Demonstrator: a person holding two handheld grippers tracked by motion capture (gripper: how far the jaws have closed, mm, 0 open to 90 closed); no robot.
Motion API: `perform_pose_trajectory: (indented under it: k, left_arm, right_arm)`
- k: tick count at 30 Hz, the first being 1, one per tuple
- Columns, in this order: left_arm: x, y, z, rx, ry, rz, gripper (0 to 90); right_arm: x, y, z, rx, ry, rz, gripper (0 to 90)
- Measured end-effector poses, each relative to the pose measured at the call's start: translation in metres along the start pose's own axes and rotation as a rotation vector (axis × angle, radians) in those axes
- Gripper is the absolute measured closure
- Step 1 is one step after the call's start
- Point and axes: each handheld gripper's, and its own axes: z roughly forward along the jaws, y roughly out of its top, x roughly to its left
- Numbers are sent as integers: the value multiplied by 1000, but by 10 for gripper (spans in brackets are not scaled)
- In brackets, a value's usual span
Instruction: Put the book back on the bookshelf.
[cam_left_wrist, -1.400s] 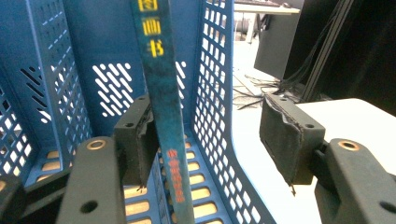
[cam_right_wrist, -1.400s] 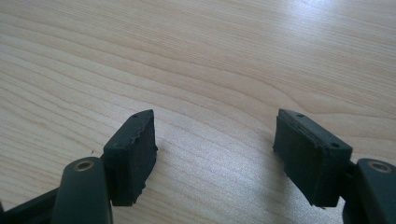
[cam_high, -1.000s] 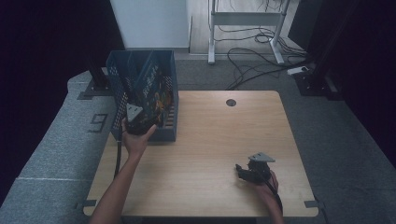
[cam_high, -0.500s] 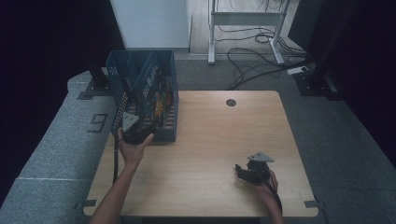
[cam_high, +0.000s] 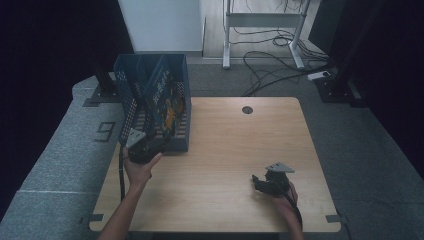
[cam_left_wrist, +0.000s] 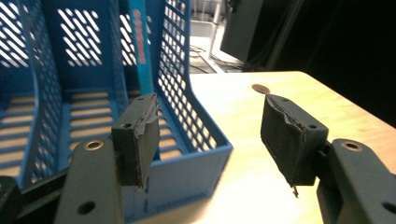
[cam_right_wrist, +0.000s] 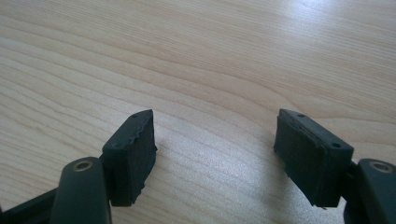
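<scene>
Book (cam_high: 165, 102) already filed in rack (cam_high: 131, 107) ahead of left gripper (cam_high: 150, 146), jaws apart, empty; right gripper (cam_high: 260, 183) open, idle.

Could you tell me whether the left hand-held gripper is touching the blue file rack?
Apart. The left gripper view shows the left hand-held gripper open and empty, with the blue file rack standing beyond its pads.

overhead forward-down, two close jaw-level views
</scene>
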Motion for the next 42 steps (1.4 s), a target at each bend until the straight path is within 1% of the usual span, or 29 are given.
perform_pose_trajectory:
  k: [4,7,9,11,15,17,20,22,25,29,31,32,33,36,42]
  left_arm:
    - [-3,-6,-6,6,-18,-12,377]
    - [-5,-12,-8,22,-38,-17,376]
    - [-5,-17,-8,45,-61,-26,376]
    - [-6,-23,-8,66,-74,-29,377]
    - [-8,-34,-9,94,-88,-17,378]
    - [-9,-40,-11,98,-88,-13,380]
    - [-8,-48,-15,111,-102,-19,380]
    - [-8,-54,-16,130,-117,-22,380]
    - [-8,-64,-19,147,-119,-12,381]
    - [-7,-78,-22,164,-124,-23,381]
    - [-5,-83,-22,164,-122,-29,382]
    - [-5,-83,-22,164,-122,-29,385]
    - [-4,-86,-21,184,-119,-25,385]
    - [-4,-86,-22,185,-112,-5,384]
    - [-5,-93,-22,200,-102,10,382]
  right_arm:
    - [-1,0,0,-1,6,8,285]
    - [-1,0,0,-3,10,10,284]
    - [-1,0,0,-4,11,11,284]
    - [-1,0,0,-3,10,10,285]
    - [-1,0,0,-2,8,8,285]
    - [-1,0,0,-1,7,8,285]
    - [-1,0,0,-1,7,8,285]
    - [-1,0,0,-1,6,7,285]
    - [-1,0,0,-1,5,4,285]
    - [0,0,0,-1,4,2,285]
    - [0,0,0,-1,4,1,285]
    - [0,0,0,-1,3,1,285]
    - [0,0,0,-1,4,2,285]
    - [0,0,0,-2,5,2,285]
    - [0,1,1,-2,4,4,285]
